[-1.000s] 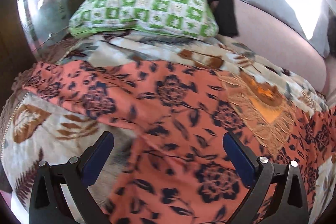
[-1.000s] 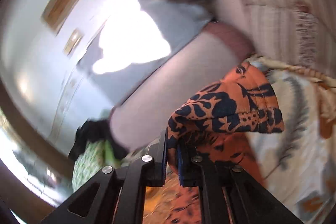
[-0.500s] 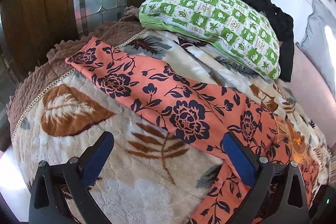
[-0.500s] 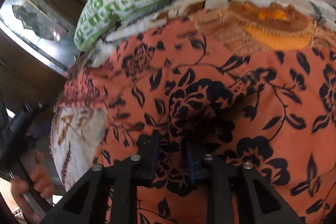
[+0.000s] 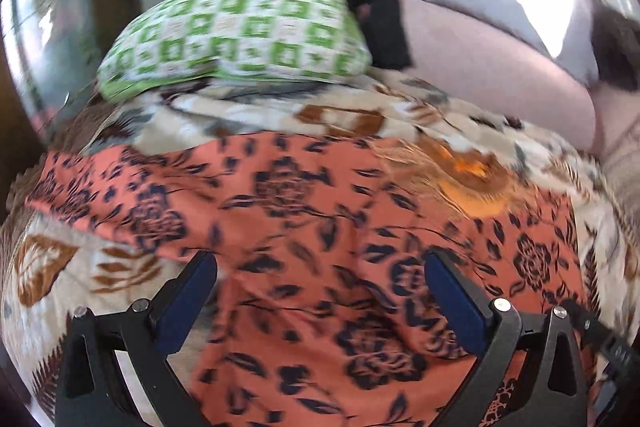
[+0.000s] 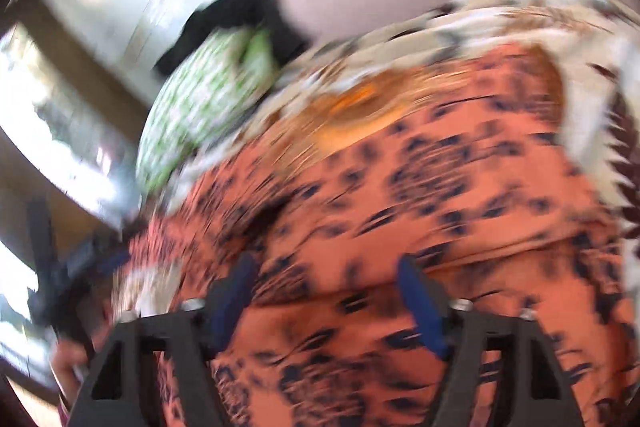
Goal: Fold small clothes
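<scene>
Lying soft, light and limp on the leaf-print blanket point(image 5: 60, 267), orange floral garment point(image 5: 304, 211): best pinched at an edge, left gripper point(image 5: 320, 295) wide open, right gripper point(image 6: 326, 291) opening, nothing pressed

A small garment of thin orange cloth printed with dark navy flowers and leaves point(image 5: 304, 211) lies spread out across the top of the bed, mostly flat with soft creases. One long edge runs off to the left in a narrow band. Near its far right side sits a panel of tan, lace-like embroidery with a bright orange centre point(image 5: 468, 175). Both views are blurred.
</scene>
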A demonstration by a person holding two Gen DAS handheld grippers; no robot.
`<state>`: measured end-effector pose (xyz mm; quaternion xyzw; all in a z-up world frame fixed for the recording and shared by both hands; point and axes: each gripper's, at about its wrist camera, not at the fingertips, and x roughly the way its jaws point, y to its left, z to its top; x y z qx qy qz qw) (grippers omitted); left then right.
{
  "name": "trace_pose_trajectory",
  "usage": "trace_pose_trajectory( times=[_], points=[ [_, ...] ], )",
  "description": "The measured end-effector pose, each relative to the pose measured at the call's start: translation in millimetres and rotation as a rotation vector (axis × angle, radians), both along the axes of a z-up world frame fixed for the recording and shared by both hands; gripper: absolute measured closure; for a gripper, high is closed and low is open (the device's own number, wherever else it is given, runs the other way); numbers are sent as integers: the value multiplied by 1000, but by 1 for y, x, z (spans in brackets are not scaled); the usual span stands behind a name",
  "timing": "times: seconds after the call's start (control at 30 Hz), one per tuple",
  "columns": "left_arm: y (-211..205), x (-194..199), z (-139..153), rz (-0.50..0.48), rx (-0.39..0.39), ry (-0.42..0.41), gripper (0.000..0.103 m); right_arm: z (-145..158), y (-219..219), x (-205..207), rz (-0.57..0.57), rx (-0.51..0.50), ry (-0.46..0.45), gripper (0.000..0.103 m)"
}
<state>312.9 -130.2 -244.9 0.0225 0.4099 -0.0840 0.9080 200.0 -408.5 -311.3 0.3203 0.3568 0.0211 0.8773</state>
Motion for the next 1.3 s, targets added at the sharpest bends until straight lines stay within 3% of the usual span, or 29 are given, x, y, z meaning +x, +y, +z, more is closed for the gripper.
trace_pose_trajectory(
  times=[0.1, 0.23, 0.33, 0.43, 0.57, 0.7, 0.83, 0.93, 1.0, 1.07, 1.13, 1.2, 1.3],
  points=[
    [-44, -2, -10, -15, 151, -64, 0, -12, -20, -1, -47, -7, 33, 62],
    [-82, 0, -27, -1, 307, -98, 0, -10, -32, 10, -28, 47, 70, 63],
    [-88, 7, -42, 52, 411, -86, 0, -13, -25, 17, 11, 56, 56, 63],
    [-80, 9, -48, 87, 456, -79, 0, -14, -30, 19, 10, 42, 60, 63],
    [-46, 12, -39, 203, 436, -76, 0, -19, -32, 30, -30, 60, 99, 63],
    [15, 17, -29, 358, 373, -38, 0, -23, -36, 31, -45, 81, 130, 64],
    [78, 16, -27, 462, 230, 28, 0, -27, -34, 32, -64, 69, 145, 64],
    [86, 15, -21, 417, 66, 36, 0, -28, -30, 34, -72, 56, 150, 64],
    [65, 13, -18, 324, 11, 31, 0, -29, -30, 34, -82, 60, 150, 64],
    [27, 9, -18, 205, 45, 30, 0, -30, -30, 34, -83, 61, 149, 63],
    [-16, 6, -25, 107, 149, 31, 0, -30, -31, 34, -79, 65, 147, 63],
    [-48, 3, -37, 80, 252, 14, 0, -30, -32, 34, -78, 73, 147, 63],
    [-73, 11, -57, 81, 321, 64, 0, -30, -33, 34, -72, 80, 147, 63]
  ],
)
